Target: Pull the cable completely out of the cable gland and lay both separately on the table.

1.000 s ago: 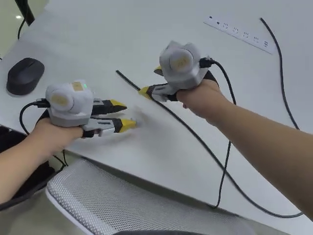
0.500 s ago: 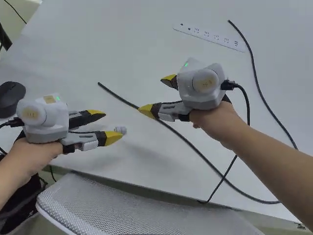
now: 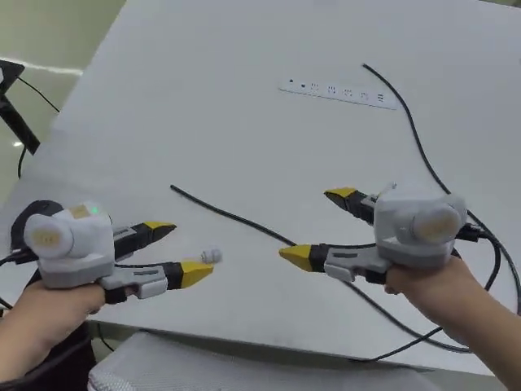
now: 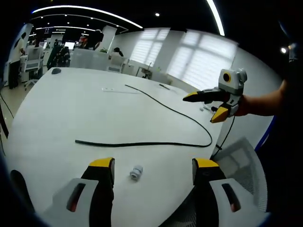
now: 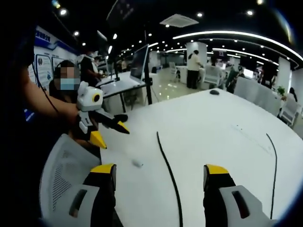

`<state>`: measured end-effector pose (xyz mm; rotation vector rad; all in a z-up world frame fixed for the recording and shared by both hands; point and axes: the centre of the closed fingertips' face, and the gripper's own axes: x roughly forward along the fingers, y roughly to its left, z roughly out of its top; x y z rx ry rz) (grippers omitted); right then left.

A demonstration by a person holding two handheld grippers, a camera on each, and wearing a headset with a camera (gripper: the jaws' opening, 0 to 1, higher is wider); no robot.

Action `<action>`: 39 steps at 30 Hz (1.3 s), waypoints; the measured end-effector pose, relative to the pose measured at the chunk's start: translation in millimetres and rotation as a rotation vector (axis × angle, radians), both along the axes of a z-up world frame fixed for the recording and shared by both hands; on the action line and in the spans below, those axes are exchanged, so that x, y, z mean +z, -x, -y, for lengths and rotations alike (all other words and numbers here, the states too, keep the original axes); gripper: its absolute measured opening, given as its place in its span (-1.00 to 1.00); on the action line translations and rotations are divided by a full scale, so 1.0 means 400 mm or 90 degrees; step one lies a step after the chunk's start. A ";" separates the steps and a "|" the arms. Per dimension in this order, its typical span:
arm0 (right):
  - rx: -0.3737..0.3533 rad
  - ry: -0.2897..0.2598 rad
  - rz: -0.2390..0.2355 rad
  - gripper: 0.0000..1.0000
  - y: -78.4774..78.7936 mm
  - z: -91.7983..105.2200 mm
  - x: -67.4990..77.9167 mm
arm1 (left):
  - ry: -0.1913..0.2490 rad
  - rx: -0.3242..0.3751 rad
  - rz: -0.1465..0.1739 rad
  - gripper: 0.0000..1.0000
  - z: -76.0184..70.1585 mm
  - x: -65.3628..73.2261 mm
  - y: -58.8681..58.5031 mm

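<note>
Both hand-held grippers hover above the white worktop (image 3: 203, 122) with their yellow-tipped jaws spread wide, and neither holds or touches anything.

In the head view the left hand-held gripper (image 3: 186, 249) sits at the near left, its jaws pointing right. The small pale cable gland (image 3: 211, 257) lies on the worktop just beyond the tip of its lower jaw, apart from it. In the left gripper view the cable gland (image 4: 136, 172) rests on the surface in the gap between the two open jaws, with the black cable (image 4: 142, 144) stretched across the worktop farther off and clear of it.

The right hand-held gripper (image 3: 312, 224) is at the near right, its jaws pointing left toward the other one. The cable (image 3: 236, 217) runs from a free end at the middle of the worktop diagonally toward the near right and passes under this gripper's lower jaw; whether the two touch cannot be told from here. In the right gripper view the cable (image 5: 168, 170) lies on the surface between the open jaws, and the cable gland (image 5: 137, 163) sits to its left, separate from it.

A white power strip (image 3: 338, 91) lies at the far side.
</note>
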<state>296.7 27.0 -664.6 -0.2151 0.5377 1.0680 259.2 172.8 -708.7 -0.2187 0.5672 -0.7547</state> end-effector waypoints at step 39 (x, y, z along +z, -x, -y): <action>-0.075 -0.037 -0.088 0.98 0.154 0.238 -0.110 | -0.085 -0.050 0.011 0.91 0.051 0.013 0.081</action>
